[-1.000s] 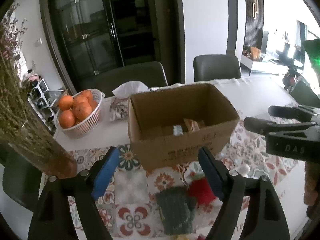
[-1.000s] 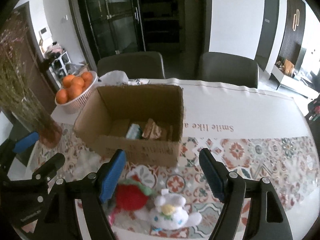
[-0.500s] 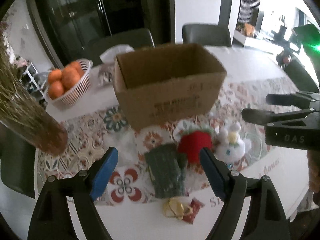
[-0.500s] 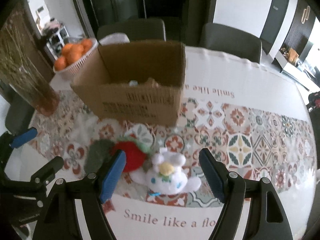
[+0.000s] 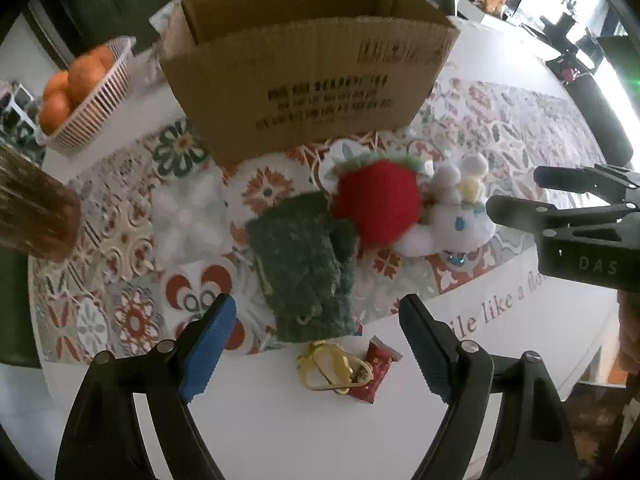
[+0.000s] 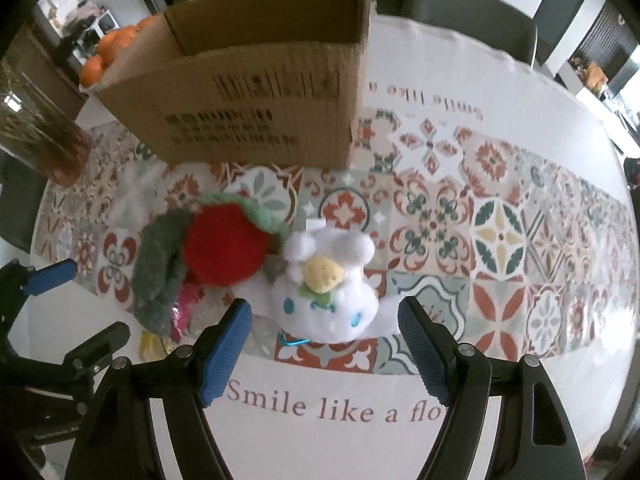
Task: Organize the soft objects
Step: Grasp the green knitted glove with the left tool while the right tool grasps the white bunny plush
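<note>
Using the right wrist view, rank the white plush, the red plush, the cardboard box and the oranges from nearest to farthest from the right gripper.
1. white plush, just ahead of the open right gripper.
2. red plush, ahead-left.
3. cardboard box, behind both.
4. oranges, far left, past the box.

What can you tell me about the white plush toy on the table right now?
The white plush toy is a small fluffy animal figure with round ears, blue stitched eyes and a pale yellow piece with a green bit on its head. It lies on the patterned table runner in front of the cardboard box, pressed against the red plush strawberry. A blue clip shows at its near edge. The right gripper, open, hangs over it without touching.
</note>
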A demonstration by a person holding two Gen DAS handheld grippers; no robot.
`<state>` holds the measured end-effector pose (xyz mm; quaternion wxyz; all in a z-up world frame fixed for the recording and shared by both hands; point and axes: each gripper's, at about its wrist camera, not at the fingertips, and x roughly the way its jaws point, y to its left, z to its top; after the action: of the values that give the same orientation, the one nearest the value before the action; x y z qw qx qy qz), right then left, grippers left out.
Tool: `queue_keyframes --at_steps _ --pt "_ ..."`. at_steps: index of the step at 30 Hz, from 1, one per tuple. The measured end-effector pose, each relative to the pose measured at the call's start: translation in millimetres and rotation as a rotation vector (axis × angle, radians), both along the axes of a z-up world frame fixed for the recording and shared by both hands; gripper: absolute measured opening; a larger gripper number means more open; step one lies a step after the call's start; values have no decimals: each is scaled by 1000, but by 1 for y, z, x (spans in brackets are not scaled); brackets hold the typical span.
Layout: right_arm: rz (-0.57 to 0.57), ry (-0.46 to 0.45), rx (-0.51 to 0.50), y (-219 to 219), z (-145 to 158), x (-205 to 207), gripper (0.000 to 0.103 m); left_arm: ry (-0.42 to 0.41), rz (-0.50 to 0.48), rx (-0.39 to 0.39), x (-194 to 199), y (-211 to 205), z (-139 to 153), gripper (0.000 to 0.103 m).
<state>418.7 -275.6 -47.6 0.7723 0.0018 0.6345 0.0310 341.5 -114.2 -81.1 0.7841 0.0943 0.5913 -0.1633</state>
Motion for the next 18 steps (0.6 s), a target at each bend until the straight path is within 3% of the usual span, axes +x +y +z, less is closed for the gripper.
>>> queue_keyframes --at_steps 13,18 --pt "-37 52 -7 -1 -37 18 77 201 33 3 13 1 -57 84" --pt "-49 66 -17 0 -50 26 76 235 45 -3 19 2 -71 83"
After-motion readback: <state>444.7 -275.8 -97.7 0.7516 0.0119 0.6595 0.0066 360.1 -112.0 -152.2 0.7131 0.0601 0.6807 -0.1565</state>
